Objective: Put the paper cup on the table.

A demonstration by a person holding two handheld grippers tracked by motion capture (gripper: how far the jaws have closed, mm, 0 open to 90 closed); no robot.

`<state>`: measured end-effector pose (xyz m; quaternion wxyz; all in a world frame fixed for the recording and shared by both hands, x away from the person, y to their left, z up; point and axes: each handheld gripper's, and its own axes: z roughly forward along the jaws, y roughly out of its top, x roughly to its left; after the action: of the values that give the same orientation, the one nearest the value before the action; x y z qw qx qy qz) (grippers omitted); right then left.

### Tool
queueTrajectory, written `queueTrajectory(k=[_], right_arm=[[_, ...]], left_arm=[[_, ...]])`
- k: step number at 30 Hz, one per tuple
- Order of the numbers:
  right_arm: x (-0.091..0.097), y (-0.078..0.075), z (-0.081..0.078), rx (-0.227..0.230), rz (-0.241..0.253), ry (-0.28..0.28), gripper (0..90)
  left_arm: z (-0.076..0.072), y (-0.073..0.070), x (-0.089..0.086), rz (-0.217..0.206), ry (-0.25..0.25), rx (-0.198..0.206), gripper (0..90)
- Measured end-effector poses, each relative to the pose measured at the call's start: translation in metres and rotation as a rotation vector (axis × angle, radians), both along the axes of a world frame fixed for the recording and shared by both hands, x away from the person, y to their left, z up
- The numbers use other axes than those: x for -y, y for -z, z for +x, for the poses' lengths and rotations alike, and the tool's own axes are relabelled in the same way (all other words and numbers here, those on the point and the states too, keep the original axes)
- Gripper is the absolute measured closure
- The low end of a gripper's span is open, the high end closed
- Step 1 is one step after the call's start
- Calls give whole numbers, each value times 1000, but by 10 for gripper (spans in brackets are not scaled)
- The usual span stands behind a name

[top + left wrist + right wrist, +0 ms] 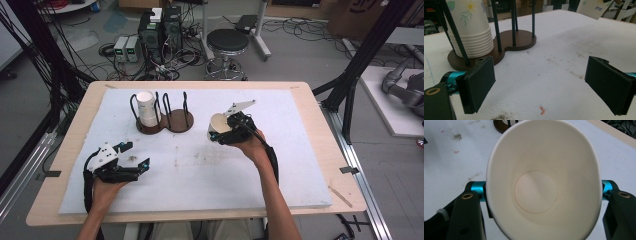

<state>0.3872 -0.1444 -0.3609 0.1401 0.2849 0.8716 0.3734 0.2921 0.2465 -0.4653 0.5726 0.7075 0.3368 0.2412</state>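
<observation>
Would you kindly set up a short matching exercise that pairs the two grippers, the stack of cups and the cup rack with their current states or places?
Things:
1. right gripper
2. left gripper
3. stack of paper cups
4. right-hand ring of the wooden rack

States:
A. jaws wide apart over the white mat, nothing between them
B. empty
C. shut on a single paper cup, mouth towards its camera
D. standing in the rack's left-hand ring

Pairs: 1-C, 2-A, 3-D, 4-B

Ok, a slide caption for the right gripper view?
Right hand-held gripper squeezing an empty paper cup, its mouth toward the camera, above the white mat.
</observation>
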Motion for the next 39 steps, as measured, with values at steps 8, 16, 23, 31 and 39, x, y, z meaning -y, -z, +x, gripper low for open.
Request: queueTrajectory(k=[8,16,23,31,39], right_arm=[[-1,4,7,-11,-15,34,330],[-16,17,21,-32,-75,58,330],[-27,33,34,-64,-128,58,331],[-37,48,41,-88,-187,47,325],[-38,51,42,-84,-176,48,319]], left_arm=[[-1,0,0,3,-8,11,93],[-2,1,-1,-16,-9,14,93],[-1,1,-2,-27,-7,7,93],[0,1,-2,-29,-6,5,93],[0,1,-2,-24,-5,4,93]])
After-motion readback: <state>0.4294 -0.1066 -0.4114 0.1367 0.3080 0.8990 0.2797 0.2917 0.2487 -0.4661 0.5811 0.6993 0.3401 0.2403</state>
